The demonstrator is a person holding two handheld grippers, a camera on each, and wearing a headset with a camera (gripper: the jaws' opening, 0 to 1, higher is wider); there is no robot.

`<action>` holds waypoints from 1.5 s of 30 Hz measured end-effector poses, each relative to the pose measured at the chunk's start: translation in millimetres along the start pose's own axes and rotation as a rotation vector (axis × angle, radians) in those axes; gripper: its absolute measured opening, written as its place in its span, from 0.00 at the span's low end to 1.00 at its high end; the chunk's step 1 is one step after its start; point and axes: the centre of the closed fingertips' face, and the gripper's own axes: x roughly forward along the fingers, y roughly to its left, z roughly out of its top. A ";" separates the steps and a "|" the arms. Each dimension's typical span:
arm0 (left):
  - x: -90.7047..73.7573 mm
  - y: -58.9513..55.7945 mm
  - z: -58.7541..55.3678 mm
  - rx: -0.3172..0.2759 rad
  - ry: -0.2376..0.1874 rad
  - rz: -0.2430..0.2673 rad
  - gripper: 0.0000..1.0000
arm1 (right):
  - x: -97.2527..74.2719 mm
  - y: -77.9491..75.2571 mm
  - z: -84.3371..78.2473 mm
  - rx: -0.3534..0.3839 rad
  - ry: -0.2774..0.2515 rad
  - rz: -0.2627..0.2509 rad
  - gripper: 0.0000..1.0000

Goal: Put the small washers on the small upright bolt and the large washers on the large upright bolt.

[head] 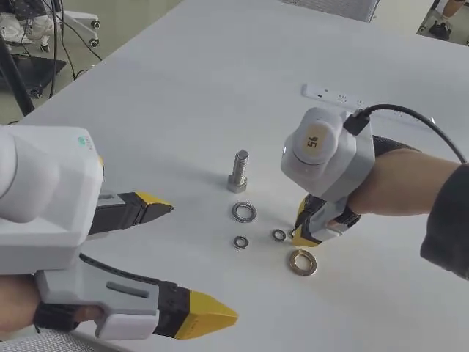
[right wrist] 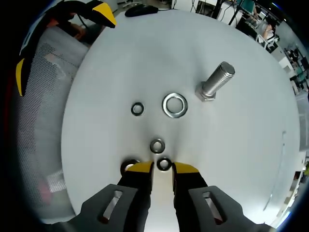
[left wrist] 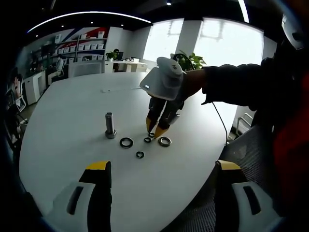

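A large silver bolt [head: 238, 171] stands upright on the white table [head: 183, 88]. In front of it lie a large washer [head: 244, 213], two small washers [head: 240, 242] [head: 279, 235] and a brass-coloured large washer [head: 302, 262]. My right gripper [head: 304, 233] points down at the table with its tips between the washers. Its jaws are drawn in close around a small washer [right wrist: 164, 164] that lies flat on the table. Another small washer [right wrist: 157, 145] lies just ahead. The left gripper [head: 187, 257] hovers open at the near left, holding nothing.
A white power strip [head: 333, 95] lies on the table beyond the right hand, and a black cable [head: 418, 117] runs from the right gripper. Office chairs and equipment stand past the table's far left edge.
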 end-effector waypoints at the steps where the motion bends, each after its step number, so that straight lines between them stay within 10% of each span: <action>1: 0.0 -0.1 -0.1 0.000 0.000 -0.001 0.88 | 0.0 0.1 -0.1 0.004 -0.001 0.002 0.17; 45: 0.9 -1.8 1.5 0.004 0.004 -0.008 0.88 | -12.1 0.7 -1.6 -0.013 -0.011 -0.010 0.14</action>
